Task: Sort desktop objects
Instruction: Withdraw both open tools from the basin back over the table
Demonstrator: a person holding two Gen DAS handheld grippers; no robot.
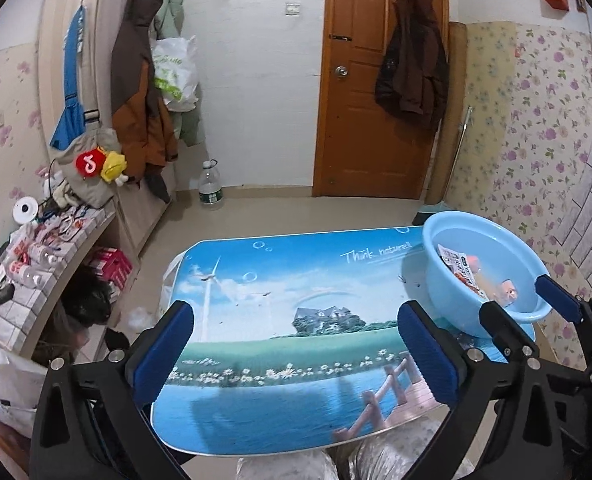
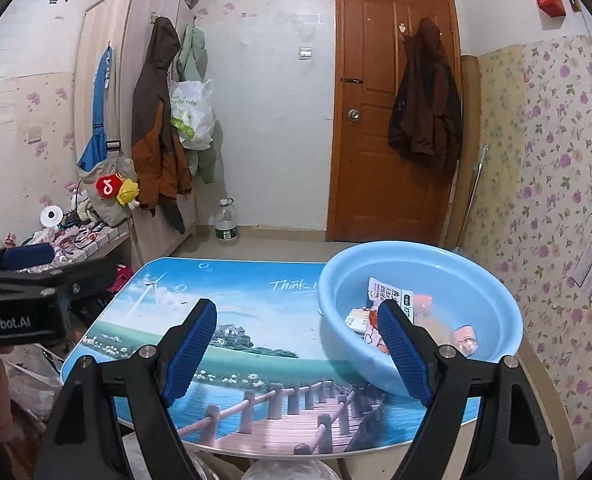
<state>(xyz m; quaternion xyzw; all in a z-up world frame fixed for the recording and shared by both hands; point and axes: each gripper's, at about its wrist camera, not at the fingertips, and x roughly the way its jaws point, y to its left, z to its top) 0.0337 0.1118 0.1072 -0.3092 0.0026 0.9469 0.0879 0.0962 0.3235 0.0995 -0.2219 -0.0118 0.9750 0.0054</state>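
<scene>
A light blue plastic basin [image 1: 448, 264] [image 2: 336, 296] stands on the right side of a small table with a printed landscape top [image 1: 279, 312] [image 2: 255, 300]. Inside it lie a snack packet [image 1: 456, 262] [image 2: 384, 292], a small box [image 2: 356, 316] and a small toy face [image 1: 506, 288] [image 2: 466, 338]. My left gripper [image 1: 300, 344] is open and empty above the table's near middle. My right gripper [image 2: 300, 348] is open and empty at the basin's near left rim; it also shows in the left wrist view [image 1: 536, 300].
A cluttered tiled shelf [image 1: 35, 256] stands left of the table. A wardrobe with hanging jackets [image 1: 135, 80] and a water bottle [image 1: 209, 186] on the floor lie beyond. A wooden door [image 1: 376, 80] is at the back; floral wall [image 1: 556, 140] on the right.
</scene>
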